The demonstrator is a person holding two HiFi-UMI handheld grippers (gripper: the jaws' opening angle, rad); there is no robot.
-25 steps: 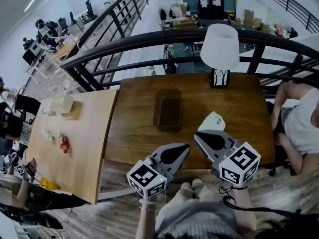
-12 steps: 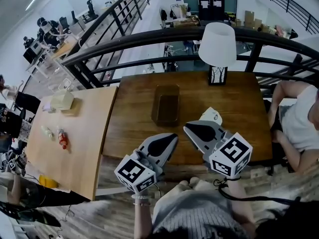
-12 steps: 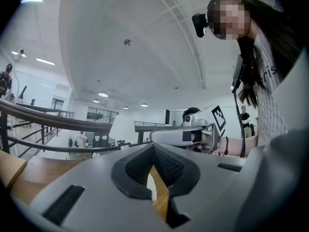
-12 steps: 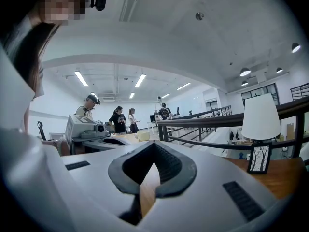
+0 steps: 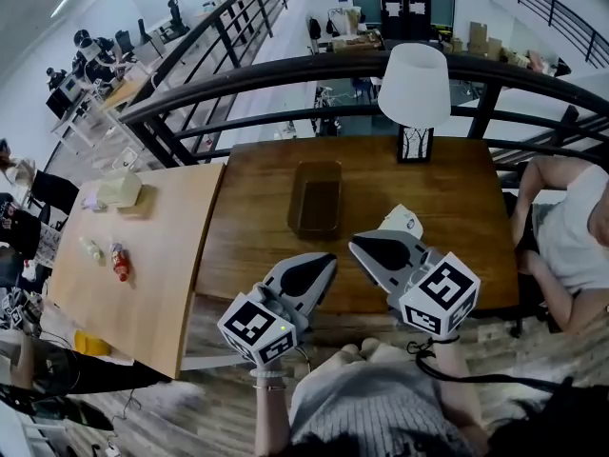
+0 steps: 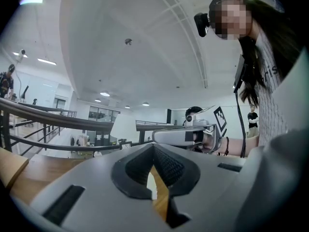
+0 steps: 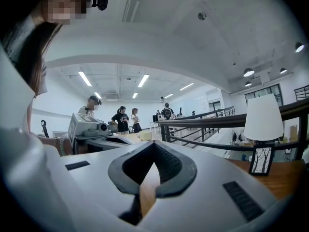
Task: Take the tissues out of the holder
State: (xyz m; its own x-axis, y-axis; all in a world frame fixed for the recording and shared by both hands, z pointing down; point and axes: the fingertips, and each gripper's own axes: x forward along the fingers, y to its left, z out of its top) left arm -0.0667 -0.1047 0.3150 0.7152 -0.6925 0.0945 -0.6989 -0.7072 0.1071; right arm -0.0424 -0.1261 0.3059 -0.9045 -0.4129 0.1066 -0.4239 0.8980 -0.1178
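Both grippers hovering over near edge of wooden counter (image 5: 252, 208). Left gripper (image 5: 324, 262) showing jaws closed together, gripping nothing; right gripper (image 5: 359, 246) likewise closed, empty. Brown holder (image 5: 294, 209) sitting mid-counter ahead. White tissue pack (image 5: 404, 223) lying outside it, just beside right gripper.

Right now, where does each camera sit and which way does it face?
Head view: on the person's head, facing steeply down at table, left gripper, right gripper; lap shows.
Left gripper view: rides the left gripper, faces along shut jaws; shirt shows.
Right gripper view: rides the right gripper, faces along shut jaws; shirt shows.
Shared: head and right gripper views show the lamp.
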